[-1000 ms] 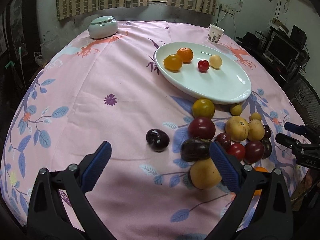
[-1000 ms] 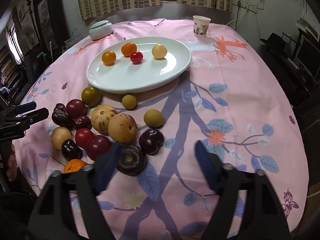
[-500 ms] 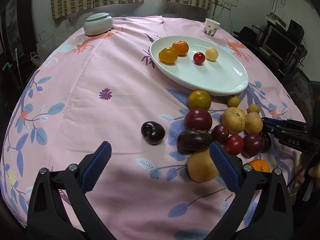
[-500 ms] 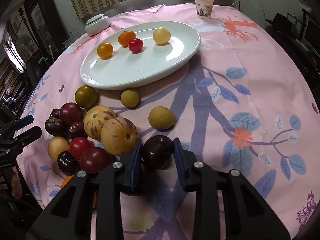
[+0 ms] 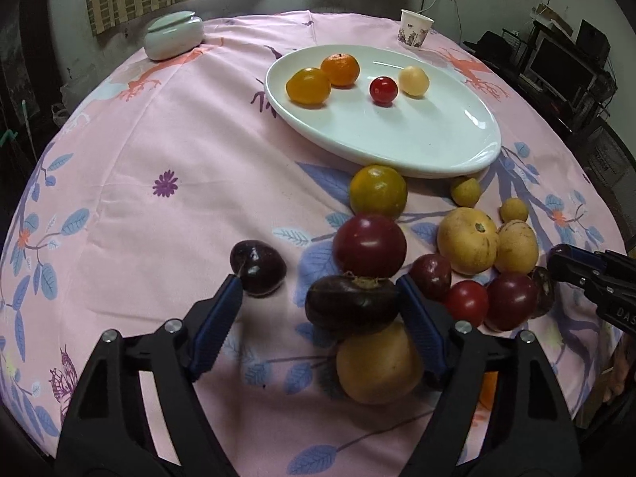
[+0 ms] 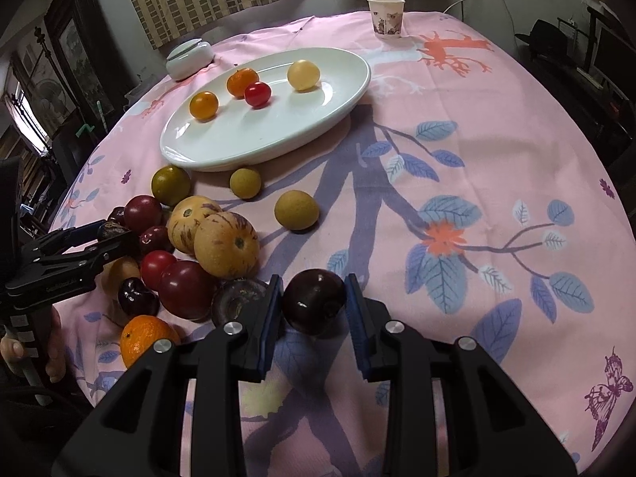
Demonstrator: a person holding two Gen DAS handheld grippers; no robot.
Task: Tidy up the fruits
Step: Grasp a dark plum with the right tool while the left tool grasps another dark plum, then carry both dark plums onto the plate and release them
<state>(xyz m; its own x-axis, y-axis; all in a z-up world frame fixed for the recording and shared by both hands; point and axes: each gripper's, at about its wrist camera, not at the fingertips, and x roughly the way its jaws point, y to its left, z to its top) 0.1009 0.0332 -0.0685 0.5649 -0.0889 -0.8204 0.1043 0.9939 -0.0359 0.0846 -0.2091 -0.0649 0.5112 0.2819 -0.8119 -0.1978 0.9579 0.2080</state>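
Observation:
A white oval plate (image 5: pixel 397 159) (image 6: pixel 238 159) holds two orange fruits, a red tomato and a pale yellow fruit. In front of it on the pink cloth lies a heap of loose fruits (image 5: pixel 469 244) (image 6: pixel 222 244). My left gripper (image 5: pixel 318 284) (image 6: pixel 113 234) is low over the heap's left end, its jaws closing. A dark purple fruit (image 5: pixel 351 304) lies between them against the right finger (image 5: pixel 417 318), and a dark plum (image 5: pixel 258 268) sits at the left fingertip. My right gripper (image 6: pixel 313 282) (image 5: pixel 588 274) is shut on another dark plum (image 6: pixel 314 302).
A paper cup (image 5: pixel 415 31) (image 6: pixel 385 18) and a lidded white bowl (image 5: pixel 173 37) (image 6: pixel 189 57) stand at the far side of the table. Dark furniture surrounds the table. A person's hand (image 6: pixel 24 357) grips the left tool's handle.
My left gripper has come forward and down onto the heap's edge and its jaws have narrowed. My right gripper has dropped around the dark plum and shut on it.

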